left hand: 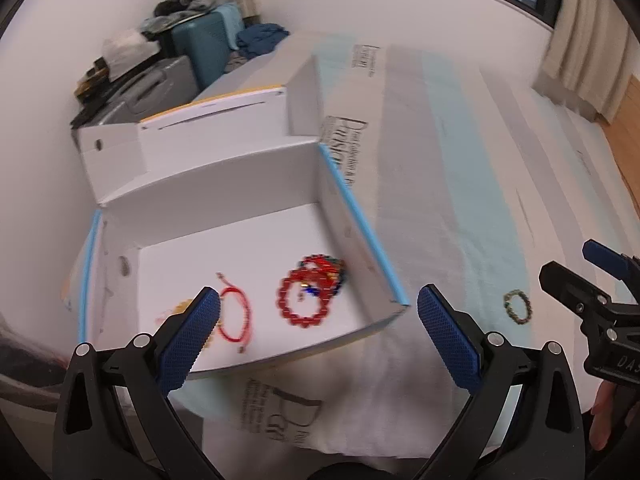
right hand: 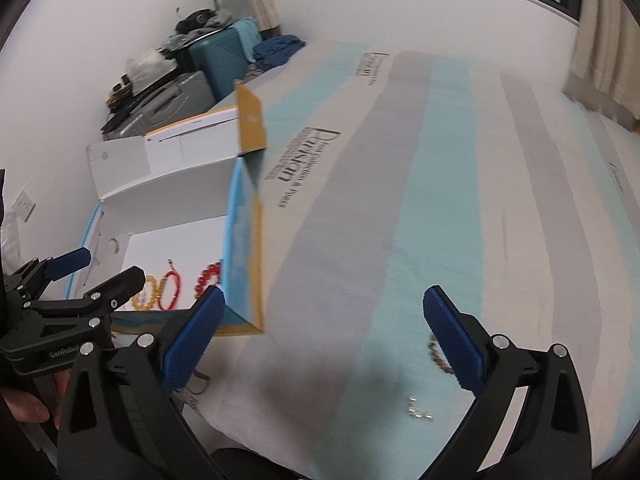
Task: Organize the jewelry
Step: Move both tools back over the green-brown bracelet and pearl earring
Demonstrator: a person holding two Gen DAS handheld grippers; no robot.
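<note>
We have the left hand-held gripper spread wide with nothing between its blue pads, hovering at the near edge of the white box. The right hand-held gripper is just as wide open and empty, held over the striped bed cover, right of the box.

Looking along the left fingers, we see the box floor carrying the jewelry: a red beaded bracelet near the right wall, a multicoloured piece touching its far side, though blur keeps us from telling what it is. Left of those lies a thin red cord bracelet, and a yellow beaded bracelet peeks out from behind the left fingertip. From the right wrist view we catch the same row through the open top, with the yellow beads, the red cord and the red beads side by side.

Outside the box, on the bed to its right, we spot a dark green beaded bracelet, near the right gripper's tip. In the right wrist view it is partly hidden behind the right finger. Nearer to us on the cover sits a small silvery piece, too blurred to name.

Farther off, beyond the box's raised flaps, we see a teal suitcase against the wall.
</note>
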